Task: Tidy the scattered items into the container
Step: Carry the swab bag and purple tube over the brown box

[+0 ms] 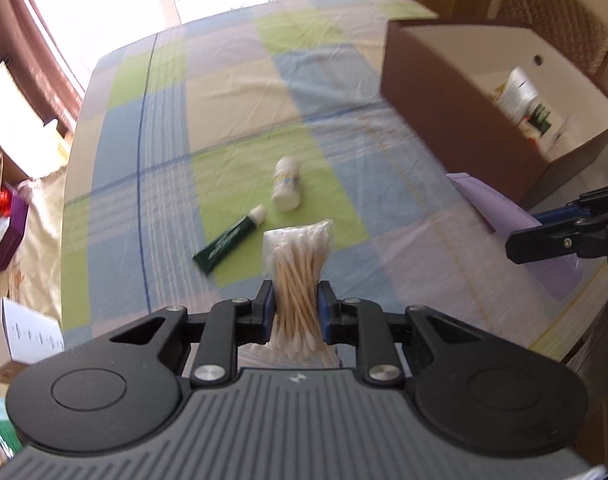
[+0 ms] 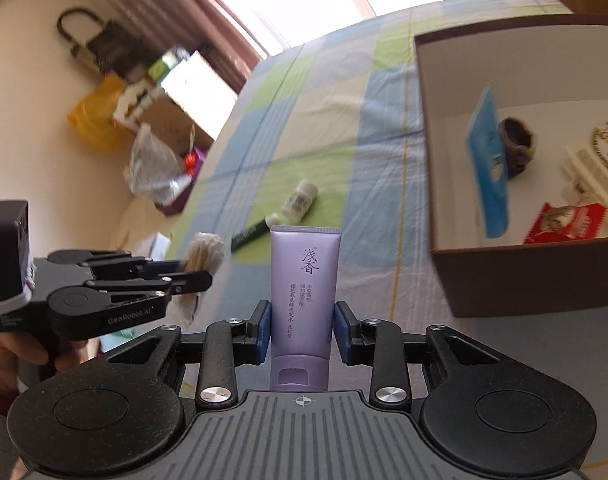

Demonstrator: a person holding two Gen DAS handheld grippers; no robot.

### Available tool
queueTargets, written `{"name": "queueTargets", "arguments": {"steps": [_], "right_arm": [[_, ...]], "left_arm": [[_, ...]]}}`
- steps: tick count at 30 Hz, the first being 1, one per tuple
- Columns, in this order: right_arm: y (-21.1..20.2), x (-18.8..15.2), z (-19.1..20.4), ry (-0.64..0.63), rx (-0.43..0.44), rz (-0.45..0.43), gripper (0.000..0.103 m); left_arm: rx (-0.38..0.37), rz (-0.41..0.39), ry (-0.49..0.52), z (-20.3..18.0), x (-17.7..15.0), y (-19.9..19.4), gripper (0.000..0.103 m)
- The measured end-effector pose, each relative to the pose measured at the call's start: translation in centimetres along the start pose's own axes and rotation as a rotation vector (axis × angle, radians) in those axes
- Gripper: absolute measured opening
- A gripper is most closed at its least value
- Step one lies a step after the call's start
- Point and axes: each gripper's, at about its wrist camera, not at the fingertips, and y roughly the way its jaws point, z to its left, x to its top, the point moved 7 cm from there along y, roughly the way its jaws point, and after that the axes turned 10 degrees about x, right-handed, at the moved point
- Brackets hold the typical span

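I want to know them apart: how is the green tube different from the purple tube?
The green tube is dark and thin; the purple tube is pale and wider. The green tube lies loose on the sheet; the purple tube is held in the right gripper. The green tube's cap is white; the purple tube's is purple. Both are outside the box.

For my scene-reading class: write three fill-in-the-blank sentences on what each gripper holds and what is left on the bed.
1. The left gripper is shut on a pack of ____.
2. The right gripper is shut on a tube coloured ____.
3. Beside the white bottle on the checked bedsheet lies a dark ____ tube.

Missing words: cotton swabs; purple; green.
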Motion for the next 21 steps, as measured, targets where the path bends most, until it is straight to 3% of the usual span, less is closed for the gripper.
{"name": "queueTargets", "arguments": {"steps": [6, 21], "right_arm": [[-5.4, 1.5, -0.9, 0.046, 0.003, -0.117, 0.035], [-18.1, 3.8, -8.2, 0.157, -0.123, -0.339, 0.035]], "left_arm": [[-0.054, -0.092, 0.056, -3.8, 4.2, -2.9, 0.018], [-0.176, -0.218, 0.180, -13.8, 13.2, -5.6, 0.018]]}}
